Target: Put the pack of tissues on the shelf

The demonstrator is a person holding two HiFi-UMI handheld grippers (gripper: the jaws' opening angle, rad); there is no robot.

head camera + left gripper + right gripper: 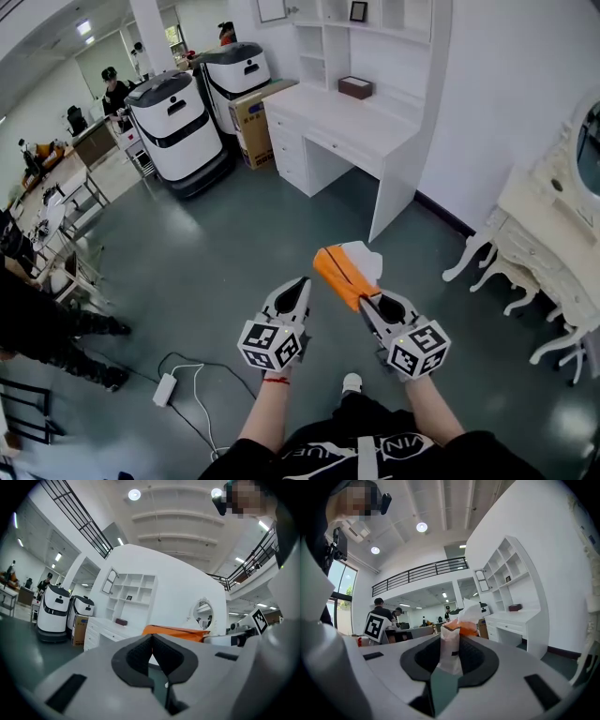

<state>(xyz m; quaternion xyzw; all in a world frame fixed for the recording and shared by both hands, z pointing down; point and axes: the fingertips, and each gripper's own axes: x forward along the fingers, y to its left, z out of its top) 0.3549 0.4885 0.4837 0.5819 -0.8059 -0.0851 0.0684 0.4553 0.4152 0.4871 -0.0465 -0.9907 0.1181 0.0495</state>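
Observation:
My right gripper [368,302] is shut on the end of an orange and white pack of tissues [345,272], held in the air above the grey floor. In the right gripper view the pack [451,648] stands pinched between the dark pads, with a white tissue sticking out of its top. My left gripper [301,285] hangs beside it to the left, shut and empty; its pads [140,656] meet, and the orange pack [176,632] shows beyond them. The white desk with shelves [349,111] stands ahead across the floor, with a small brown box [355,87] on the desktop.
Two white and black robots [174,124] and a cardboard box [249,120] stand left of the desk. An ornate white dressing table [548,234] is at the right. A white power strip with its cable [166,388] lies on the floor at lower left. People stand at far left.

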